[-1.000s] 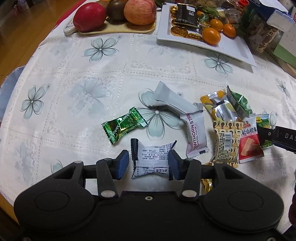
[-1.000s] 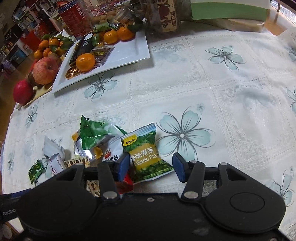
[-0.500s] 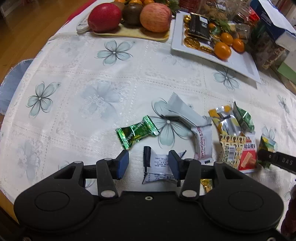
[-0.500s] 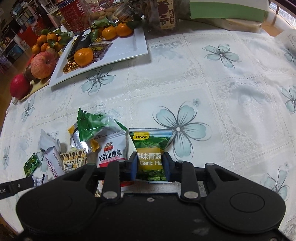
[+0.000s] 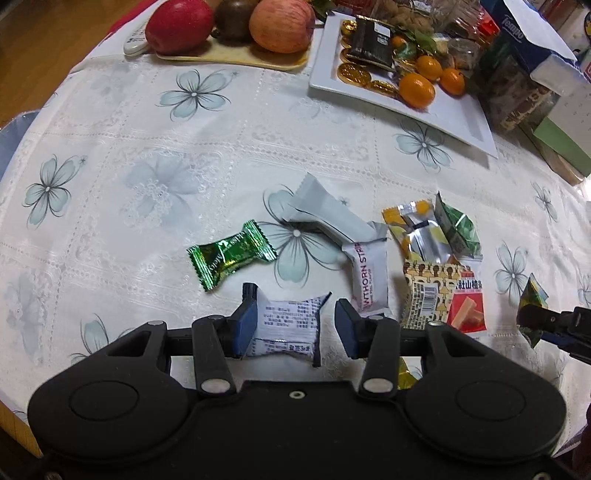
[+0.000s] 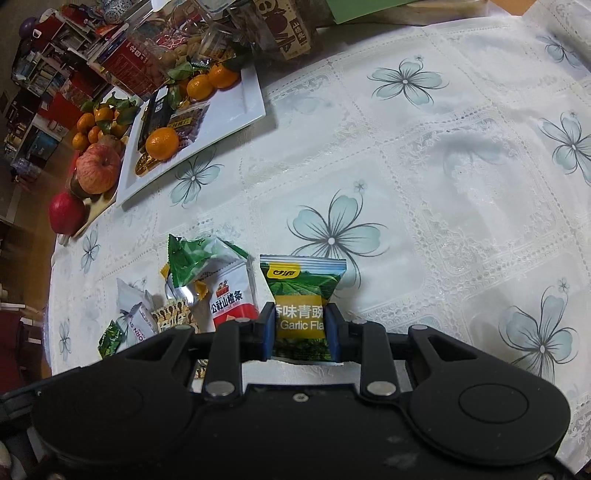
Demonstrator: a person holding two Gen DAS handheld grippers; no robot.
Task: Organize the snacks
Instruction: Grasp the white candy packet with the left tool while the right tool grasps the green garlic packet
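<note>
Moved since a second ago: right gripper (image 6: 300, 330) has closed from wide apart onto the green pea packet (image 6: 301, 306) and carried it clear of the snack heap, towards the bare cloth at right. The white printed sachet (image 5: 286, 326) has shifted against the left gripper's left pad.

Item, green pea packet: pillow pouch, glossy film, crimped serrated top seam, green field print, yellow band reading "Garlic Fla…". Clamped at mid-body between the blue pads, sides pinched inward; top end stands forward above the tablecloth (image 6: 461, 206).

Item, white printed sachet: crinkled film, black fine print, pinched ends. Lies between the fingers of the left gripper (image 5: 293, 328), touching the left pad; right pad stands clear. Jaws apart.

Item, green foil candy (image 5: 231, 254): metallic twist-style wrap, zigzag ends, just beyond the sachet.

Item, hawthorn strip packet (image 5: 369, 280): white matte pouch, magenta lettering, beside a grey-white pouch (image 5: 328, 216).

Item, red hawthorn packet (image 6: 232, 301): red and white, near the held packet's left.

Surface: white lace-pattern cloth, pale blue flowers.

Far edge: white rectangular plate (image 5: 458, 118), glazed, bearing tangerines and gold foil coins; apples (image 5: 280, 24) on a pale board.
</note>
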